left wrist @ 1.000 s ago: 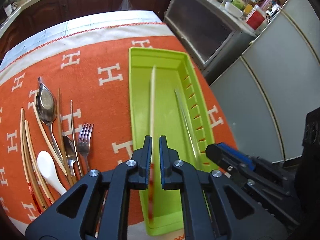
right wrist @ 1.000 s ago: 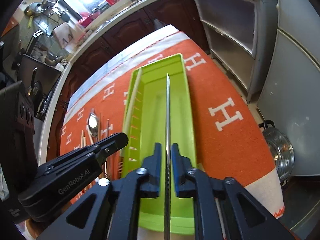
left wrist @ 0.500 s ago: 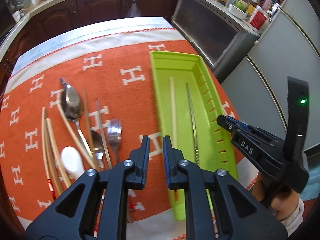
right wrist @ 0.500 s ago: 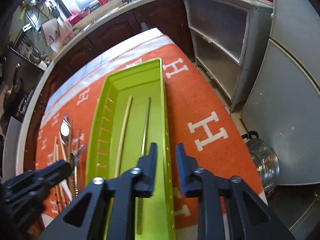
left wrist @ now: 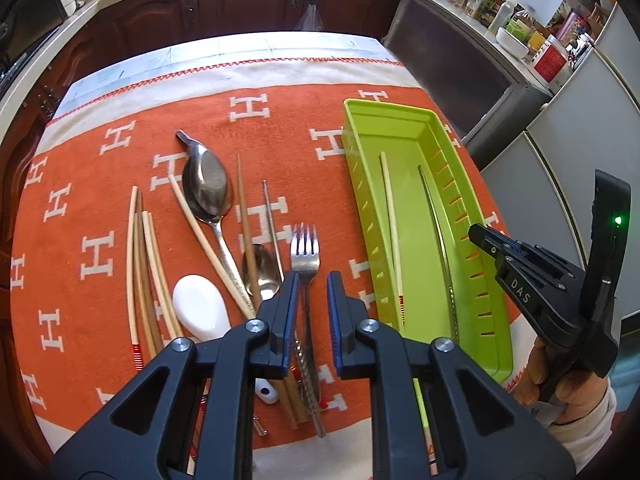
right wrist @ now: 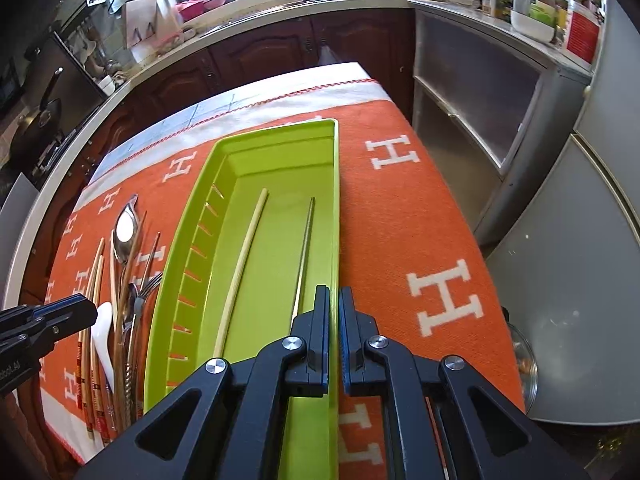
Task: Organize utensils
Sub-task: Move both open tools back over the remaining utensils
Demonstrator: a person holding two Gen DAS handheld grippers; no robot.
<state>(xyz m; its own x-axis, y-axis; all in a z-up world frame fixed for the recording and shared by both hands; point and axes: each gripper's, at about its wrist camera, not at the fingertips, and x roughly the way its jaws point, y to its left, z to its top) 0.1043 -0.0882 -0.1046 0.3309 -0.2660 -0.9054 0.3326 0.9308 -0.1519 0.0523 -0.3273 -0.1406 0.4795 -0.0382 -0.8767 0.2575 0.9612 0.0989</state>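
Note:
A lime green tray (left wrist: 492, 300) lies on the orange cloth and holds a pale wooden chopstick (left wrist: 390, 216) and a metal chopstick (left wrist: 438, 232); both show in the right wrist view too, wooden (right wrist: 244, 264) and metal (right wrist: 305, 248), in the tray (right wrist: 184, 248). My left gripper (left wrist: 308, 280) is open and empty above a fork (left wrist: 305, 248), next to loose spoons, a white spoon (left wrist: 198, 306) and several chopsticks. My right gripper (right wrist: 334, 292) is nearly closed, empty, over the tray's right rim.
The orange cloth (left wrist: 100, 248) with white H marks covers the table. Dark cabinets and a worktop run behind. A grey cabinet (right wrist: 480, 100) and a fridge stand close on the right. A steel pot lid (right wrist: 524, 364) lies on the floor.
Both grippers let go of their chopsticks, which now lie in the tray. My left gripper moved left over the loose utensils and opened wider. My right gripper drew back and narrowed.

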